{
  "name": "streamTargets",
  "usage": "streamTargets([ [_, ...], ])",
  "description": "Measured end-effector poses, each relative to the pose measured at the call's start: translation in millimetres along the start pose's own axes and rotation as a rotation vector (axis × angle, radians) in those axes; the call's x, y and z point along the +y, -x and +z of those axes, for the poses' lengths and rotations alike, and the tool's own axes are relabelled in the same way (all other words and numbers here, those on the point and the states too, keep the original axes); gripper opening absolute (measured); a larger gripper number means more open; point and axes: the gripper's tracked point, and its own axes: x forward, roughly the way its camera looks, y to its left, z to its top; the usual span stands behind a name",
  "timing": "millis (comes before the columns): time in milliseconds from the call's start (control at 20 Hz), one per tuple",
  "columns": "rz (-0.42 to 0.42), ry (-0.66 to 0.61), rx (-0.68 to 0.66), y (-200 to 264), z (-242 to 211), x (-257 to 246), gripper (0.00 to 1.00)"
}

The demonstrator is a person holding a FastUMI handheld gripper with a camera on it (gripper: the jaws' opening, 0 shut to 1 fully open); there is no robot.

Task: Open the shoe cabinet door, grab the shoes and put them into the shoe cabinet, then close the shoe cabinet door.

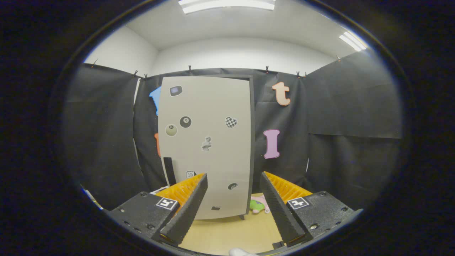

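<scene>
Cabinet ahead: I see a tall pale grey shoe cabinet (208, 142) with a dark frame standing upright in the centre of the frame, against the black cloth wall (341, 124) of the booth. Its flat front door is shut and dotted with small stickers, among them a black billiard ball sticker (185, 122) and a pale one beside it in the upper left of the door, and a checkered heart sticker (231, 122) toward the right. A narrow dark vertical handle (169, 170) sits low at the door's left edge.

My gripper (233, 185) is released, its two ribbed fingers spread wide at the bottom of the frame with nothing between them but the lower part of the door beyond. The fingers stand well short of the cabinet and touch nothing.

Low down, right of the cabinet's foot and just beyond the right finger, I see a small green and pink soft shoe (258, 204) lying on the light wooden floor (231, 234); the finger hides part of it, so I cannot tell whether it is one shoe or a pair.

White ceiling with bright strip lights (227, 4) fills the top of the frame
</scene>
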Motion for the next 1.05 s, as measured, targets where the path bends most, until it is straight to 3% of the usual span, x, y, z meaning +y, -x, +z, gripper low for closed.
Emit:
streamTargets([
  [1050,-0.009,-0.016,0.008,12.9,-5.2,-4.7,0.97],
])
